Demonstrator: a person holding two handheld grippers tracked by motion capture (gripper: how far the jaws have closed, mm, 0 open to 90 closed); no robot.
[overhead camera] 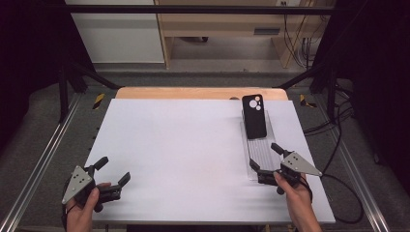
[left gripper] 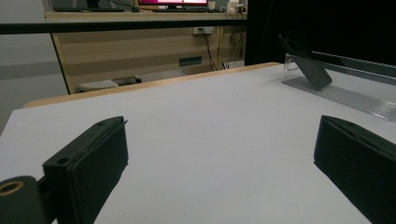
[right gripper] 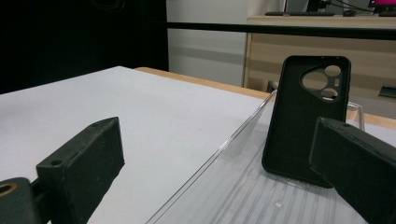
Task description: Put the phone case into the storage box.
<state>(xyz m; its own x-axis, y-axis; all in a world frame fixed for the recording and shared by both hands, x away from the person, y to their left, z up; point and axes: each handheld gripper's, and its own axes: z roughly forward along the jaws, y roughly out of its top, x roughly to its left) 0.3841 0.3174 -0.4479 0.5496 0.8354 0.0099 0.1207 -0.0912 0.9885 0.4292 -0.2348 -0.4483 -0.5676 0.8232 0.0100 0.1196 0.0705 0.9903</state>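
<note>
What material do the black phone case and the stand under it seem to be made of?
The phone case looks like matte soft plastic or silicone: dull black, no glare, though the look leaves it open. The stand appears to be clear acrylic or similar hard plastic: the table shows through it, and its edges and ridges catch light.

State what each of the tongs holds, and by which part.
Nothing is held. The left tongs are open over bare table; the right tongs are open around the near end of the clear stand, not gripping it.
</note>
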